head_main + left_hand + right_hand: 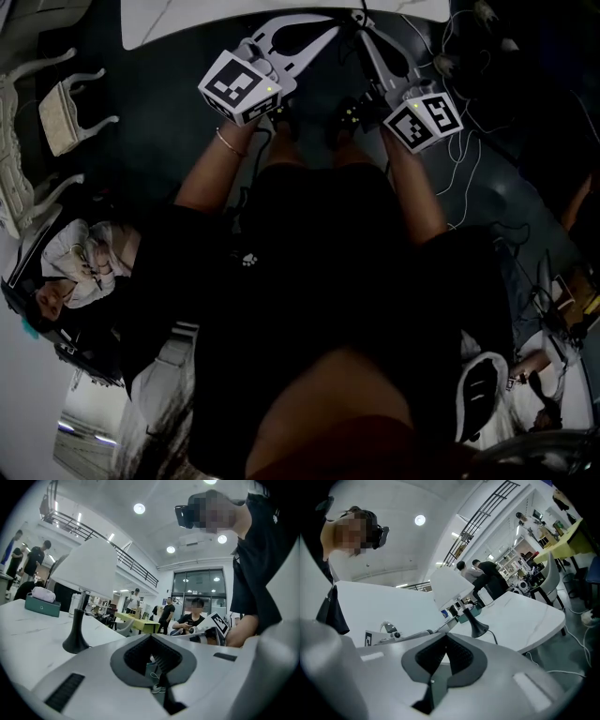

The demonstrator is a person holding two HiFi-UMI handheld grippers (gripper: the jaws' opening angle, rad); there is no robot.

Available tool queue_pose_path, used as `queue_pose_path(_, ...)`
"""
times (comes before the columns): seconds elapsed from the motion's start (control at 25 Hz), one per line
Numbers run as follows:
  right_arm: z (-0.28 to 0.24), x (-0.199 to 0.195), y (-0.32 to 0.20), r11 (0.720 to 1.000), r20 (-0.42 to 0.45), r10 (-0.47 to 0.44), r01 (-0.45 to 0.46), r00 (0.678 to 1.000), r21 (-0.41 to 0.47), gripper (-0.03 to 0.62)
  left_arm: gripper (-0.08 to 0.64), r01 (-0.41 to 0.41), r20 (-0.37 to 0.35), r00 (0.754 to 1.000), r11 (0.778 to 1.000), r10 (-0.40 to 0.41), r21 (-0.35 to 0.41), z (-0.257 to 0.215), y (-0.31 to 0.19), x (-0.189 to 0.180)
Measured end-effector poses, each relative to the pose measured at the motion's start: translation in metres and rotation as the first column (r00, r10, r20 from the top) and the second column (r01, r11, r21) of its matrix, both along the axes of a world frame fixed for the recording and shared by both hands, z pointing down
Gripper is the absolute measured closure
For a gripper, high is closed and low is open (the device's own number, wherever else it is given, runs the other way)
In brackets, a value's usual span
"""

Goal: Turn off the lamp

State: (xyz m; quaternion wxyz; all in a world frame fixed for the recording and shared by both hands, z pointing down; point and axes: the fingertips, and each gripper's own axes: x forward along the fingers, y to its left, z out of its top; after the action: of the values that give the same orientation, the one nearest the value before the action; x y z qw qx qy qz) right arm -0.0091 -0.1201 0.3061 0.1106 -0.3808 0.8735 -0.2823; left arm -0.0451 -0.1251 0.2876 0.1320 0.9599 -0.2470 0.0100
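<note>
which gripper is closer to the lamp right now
Left. The lamp stands close ahead-left of the left gripper; from the right gripper it looks smaller, farther across the table.

Left tongs and right tongs: pale grey shells, dark grey ribbed pads; left marker cube and right marker cube are white with black square patterns. Table lamp has a white shade, black flared stem and base; marble-look bench is white with faint grey veins, and the small box is teal with something pale pink on top. Person's clothes black, floor dark blue-grey, background table yellow-green.
</note>
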Motion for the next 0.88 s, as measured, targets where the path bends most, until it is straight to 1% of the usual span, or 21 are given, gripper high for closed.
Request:
queue_pose_path(0.16, -0.017, -0.02, -0.001, 0.999, 0.01, -0.037, 0.037, 0.999, 0.016, 0.591, 0.554, 0.018, -0.012, 1.0, 1.0, -0.018, -0.01, -0.02, 0.009, -0.028)
queue_pose_path(0.32, -0.038, -0.041, 0.0, 0.996, 0.01, -0.075, 0.074, 0.997, 0.043, 0.591, 0.554, 0.057, -0.021, 0.998, 0.998, -0.057, 0.005, -0.05, 0.023, -0.059)
queue_pose_path(0.4, -0.044, -0.049, -0.002, 0.995, 0.013, -0.09, 0.089, 0.996, 0.054, 0.591, 0.552, 0.077, -0.004, 0.997, 0.997, -0.077, 0.012, -0.054, 0.029, -0.073)
queue_pose_path(0.52, -0.049, -0.058, -0.003, 0.992, 0.018, -0.11, 0.109, 0.994, 0.067, 0.591, 0.554, 0.079, 0.021, 0.997, 0.996, -0.08, 0.031, -0.058, 0.039, -0.091)
queue_pose_path(0.72, -0.055, -0.07, -0.002, 0.988, 0.023, -0.135, 0.133, 0.991, 0.08, 0.591, 0.554, 0.115, 0.019, 0.993, 0.991, -0.116, 0.064, -0.076, 0.051, -0.121)
queue_pose_path(0.76, -0.055, -0.072, -0.001, 0.988, 0.025, -0.138, 0.136, 0.99, 0.079, 0.591, 0.554, 0.106, 0.034, 0.994, 0.992, -0.109, 0.071, -0.076, 0.055, -0.124)
queue_pose_path(0.88, -0.056, -0.077, -0.001, 0.987, 0.035, -0.145, 0.142, 0.989, 0.079, 0.591, 0.552, 0.053, 0.116, 0.991, 0.994, -0.064, 0.092, -0.071, 0.072, -0.129)
